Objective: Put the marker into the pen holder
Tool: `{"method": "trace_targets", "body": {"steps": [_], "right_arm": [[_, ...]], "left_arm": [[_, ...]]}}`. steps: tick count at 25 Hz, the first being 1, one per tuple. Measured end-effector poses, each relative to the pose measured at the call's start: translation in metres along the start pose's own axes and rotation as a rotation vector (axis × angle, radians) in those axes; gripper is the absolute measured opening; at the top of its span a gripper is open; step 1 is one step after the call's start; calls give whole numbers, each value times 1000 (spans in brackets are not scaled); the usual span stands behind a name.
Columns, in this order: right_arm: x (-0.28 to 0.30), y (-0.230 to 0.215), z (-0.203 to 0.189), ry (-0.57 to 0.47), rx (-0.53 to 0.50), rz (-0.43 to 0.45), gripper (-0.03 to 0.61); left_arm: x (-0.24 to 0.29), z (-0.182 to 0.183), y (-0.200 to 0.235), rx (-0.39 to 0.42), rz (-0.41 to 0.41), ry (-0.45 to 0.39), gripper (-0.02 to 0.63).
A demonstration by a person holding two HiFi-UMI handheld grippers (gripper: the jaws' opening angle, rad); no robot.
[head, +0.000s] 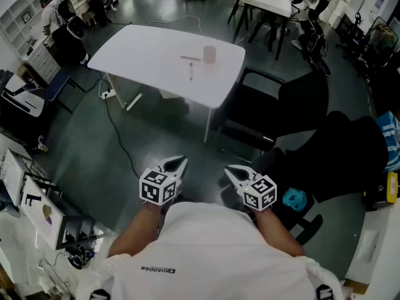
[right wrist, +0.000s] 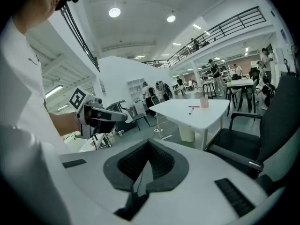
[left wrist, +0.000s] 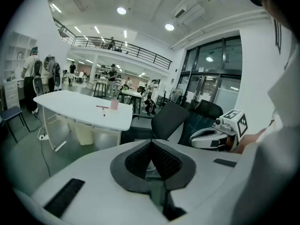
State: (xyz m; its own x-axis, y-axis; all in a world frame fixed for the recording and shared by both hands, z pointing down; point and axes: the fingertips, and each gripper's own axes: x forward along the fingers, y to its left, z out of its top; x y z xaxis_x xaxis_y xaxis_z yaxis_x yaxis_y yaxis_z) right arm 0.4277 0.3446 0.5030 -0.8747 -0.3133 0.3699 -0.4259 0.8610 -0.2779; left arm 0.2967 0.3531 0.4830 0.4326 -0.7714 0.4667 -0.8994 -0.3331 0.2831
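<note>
Where the head view looks steeply down past the person's white shirt (head: 212, 255), the items run as follows, left to right.

White shelving (head: 15, 11) stands at the far upper left, at the edge of the grey floor (head: 81, 142).

White desk (head: 144, 55): stands well ahead of both grippers and well apart from them.

On the desk's right half:
- A red marker (head: 190, 58) lies flat and crosswise.
- A second, darker marker (head: 191, 72) lies flat just nearer the person, roughly at right angles to the first.
- A pink pen holder (head: 209, 54) stands upright just right of the red marker's end. Whether the two touch cannot be told.
- Both markers lie outside the holder.

Black office chair (head: 281, 102): drawn up at the desk's right corner.

Left gripper (head: 180, 162): held low and close to the person's body, pointing toward the desk. Its fingers (left wrist: 136, 159) are pressed together at the tips, and it is empty.

Right gripper (head: 229, 170): alongside the left one, near it but apart, at about the same height. Its fingers (right wrist: 131, 163) are likewise pressed together and hold nothing.

Each gripper carries its cube of square markers at the wrist end.

A teal object (head: 294, 199) lies on a dark surface just right of the right gripper. What it is cannot be told.
</note>
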Motion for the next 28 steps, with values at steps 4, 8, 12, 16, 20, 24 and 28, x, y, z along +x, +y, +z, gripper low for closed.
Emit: {"method": "trace_targets", "body": {"steps": [4, 8, 12, 16, 20, 24, 28], "right_arm": [[-1, 1, 2, 5, -2, 1, 15], [4, 1, 6, 10, -15, 2, 15], [6, -4, 9, 3, -6, -2, 15], [16, -9, 14, -1, -3, -5, 15], [33, -12, 15, 20, -28, -37, 15], [55, -18, 27, 25, -16, -40, 15], [85, -22, 43, 31, -9, -47, 15]], "left_arm": [[-2, 3, -2, 2, -2, -3, 26], [0, 6, 3, 10, -4, 4, 26], [5, 12, 4, 21, -13, 12, 26], [14, 15, 13, -1, -24, 33, 26], [19, 11, 28, -81, -49, 59, 26], [23, 22, 51, -57, -46, 65, 26], [26, 43, 87, -8, -33, 53, 26]]}}
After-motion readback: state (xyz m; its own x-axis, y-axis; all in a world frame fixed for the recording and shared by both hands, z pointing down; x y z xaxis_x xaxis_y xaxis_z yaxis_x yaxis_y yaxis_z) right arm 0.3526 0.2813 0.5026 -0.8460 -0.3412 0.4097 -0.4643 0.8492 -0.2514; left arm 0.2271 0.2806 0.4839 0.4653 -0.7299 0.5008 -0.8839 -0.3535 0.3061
